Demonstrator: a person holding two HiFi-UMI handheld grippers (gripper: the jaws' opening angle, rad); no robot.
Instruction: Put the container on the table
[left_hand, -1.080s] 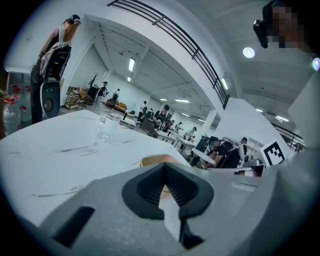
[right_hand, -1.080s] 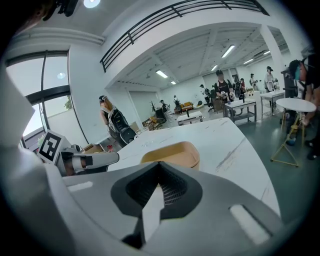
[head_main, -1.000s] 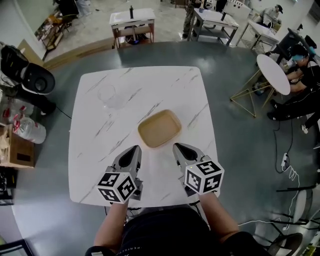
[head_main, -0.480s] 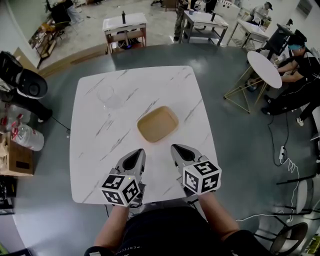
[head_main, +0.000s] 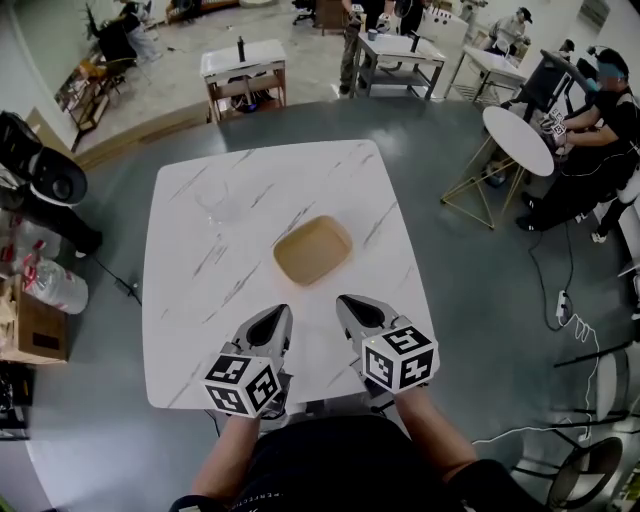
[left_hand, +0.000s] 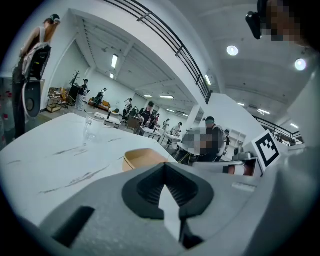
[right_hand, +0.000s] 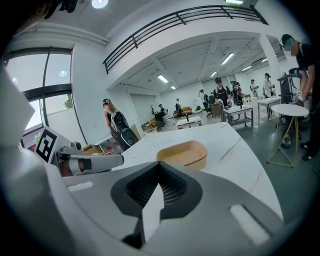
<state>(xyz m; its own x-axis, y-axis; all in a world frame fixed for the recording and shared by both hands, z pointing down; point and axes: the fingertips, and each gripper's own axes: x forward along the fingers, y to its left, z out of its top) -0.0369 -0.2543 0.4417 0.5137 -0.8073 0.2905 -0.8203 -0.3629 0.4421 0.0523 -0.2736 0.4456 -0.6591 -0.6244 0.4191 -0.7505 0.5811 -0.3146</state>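
A tan, shallow, empty container (head_main: 312, 250) rests on the white marble table (head_main: 200, 330), a little right of its middle. It also shows in the left gripper view as the container (left_hand: 142, 158) and in the right gripper view as the container (right_hand: 184, 153). My left gripper (head_main: 278, 313) hovers over the table's near edge, shut and empty, short of the container. My right gripper (head_main: 345, 302) is beside it, also shut with nothing held. In their own views, the left gripper (left_hand: 165, 167) and the right gripper (right_hand: 160, 167) both point toward the container.
A clear glass (head_main: 217, 195) stands at the table's far left, seen too as the glass (left_hand: 92, 127). On the floor at left are a cardboard box (head_main: 35, 310) and a water bottle (head_main: 55, 285). A round white table (head_main: 520, 140) and seated people are at right.
Both grippers drew back a little from the container toward the table's near edge and rose slightly. The container stayed put on the table.
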